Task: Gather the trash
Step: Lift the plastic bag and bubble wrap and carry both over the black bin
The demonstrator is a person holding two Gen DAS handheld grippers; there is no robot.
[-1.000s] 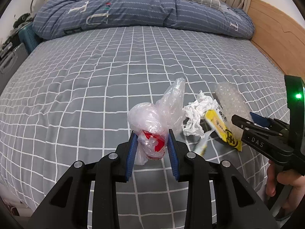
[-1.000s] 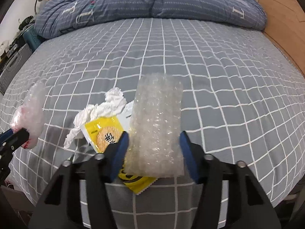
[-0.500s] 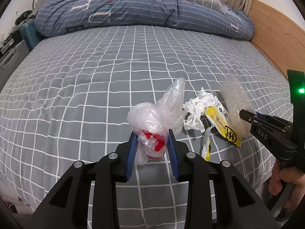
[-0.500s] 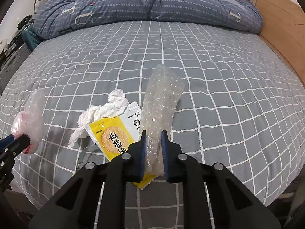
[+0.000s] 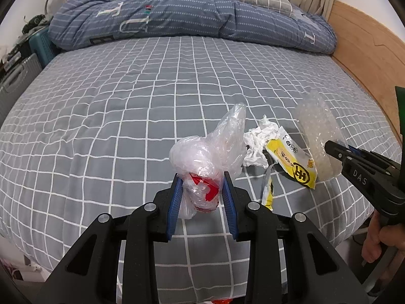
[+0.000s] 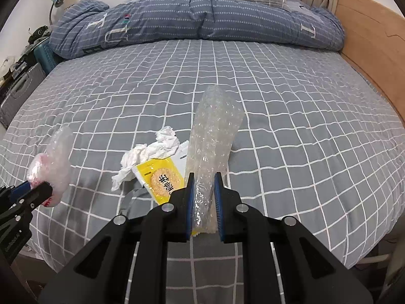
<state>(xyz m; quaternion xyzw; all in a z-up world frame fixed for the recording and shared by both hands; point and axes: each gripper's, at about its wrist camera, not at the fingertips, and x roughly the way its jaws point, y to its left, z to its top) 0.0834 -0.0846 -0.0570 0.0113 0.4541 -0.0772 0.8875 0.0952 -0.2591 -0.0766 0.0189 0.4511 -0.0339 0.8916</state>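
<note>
Trash is split: right gripper pinches bubble wrap at lower centre, left gripper clamps a plastic bag (both lifted for carrying); wrapper and tissue lie on the bed.

The right gripper carries the white letters "DAS" on its black finger, while the blue quilt shows large pale letters (a "T" is clearest).
</note>
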